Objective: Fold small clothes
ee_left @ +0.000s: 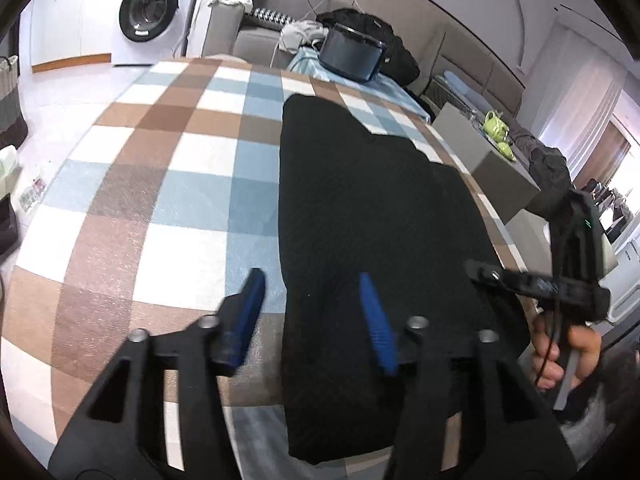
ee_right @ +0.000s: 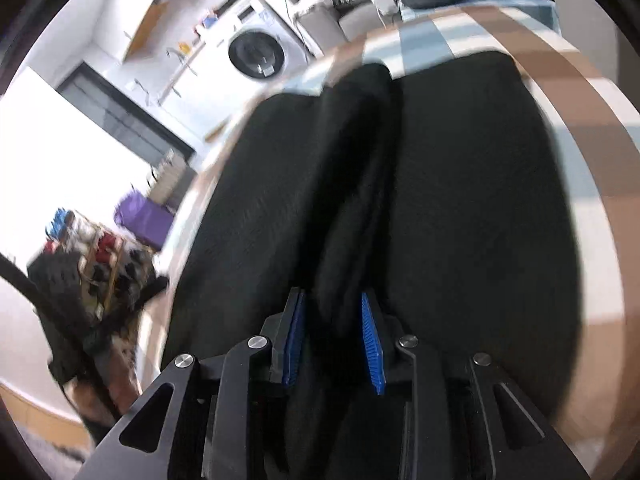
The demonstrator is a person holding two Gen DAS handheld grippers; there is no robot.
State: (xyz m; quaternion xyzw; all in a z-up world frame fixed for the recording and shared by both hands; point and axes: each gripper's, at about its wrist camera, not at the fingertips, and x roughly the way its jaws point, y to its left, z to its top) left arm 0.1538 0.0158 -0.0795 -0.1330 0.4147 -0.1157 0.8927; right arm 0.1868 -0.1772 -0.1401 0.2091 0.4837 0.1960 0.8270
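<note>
Because your right wrist view is blurred, the fold edges are hard to read, and the black garment (ee_right: pixel 460 208) overruns the frame's bottom. Your right gripper (ee_right: pixel 334 340) pinches a raised ridge of it. Your left gripper (ee_left: pixel 312 316) gapes wide, straddling its edge on the checked tablecloth (ee_left: pixel 160 168).

Left wrist: higher, facing far across checked table (ee_left: pixel 168 152). Right wrist: nearer, tilted. Shared: black garment (ee_left: pixel 360 208), washing machine (ee_left: pixel 150 10).
</note>
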